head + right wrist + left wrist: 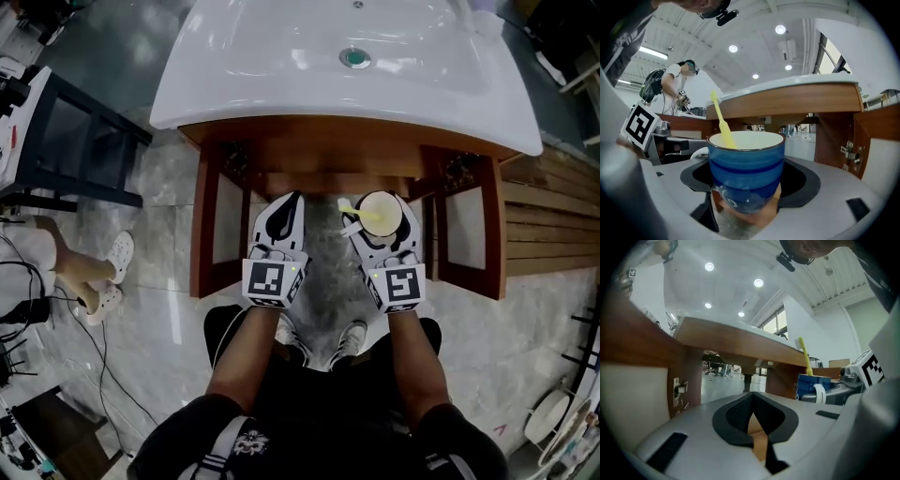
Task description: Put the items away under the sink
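Observation:
A blue striped mug [745,171] with a yellow toothbrush [720,123] standing in it sits between the jaws of my right gripper [746,185], which is shut on it. In the head view the right gripper [382,206] holds the mug [380,214] in front of the open wooden cabinet [337,155] under the white sink [281,75]. My left gripper [292,200] hangs beside it to the left, jaws together and empty. The left gripper [753,401] faces the cabinet opening, and its view shows the mug [811,384] at the right.
Both cabinet doors stand open, the left door [208,225] and the right door [467,220]. A dark blue stand [66,141] and a bystander's sandalled feet [108,277] are at the left. Wooden slats [553,216] lie to the right. Another person [670,79] stands behind.

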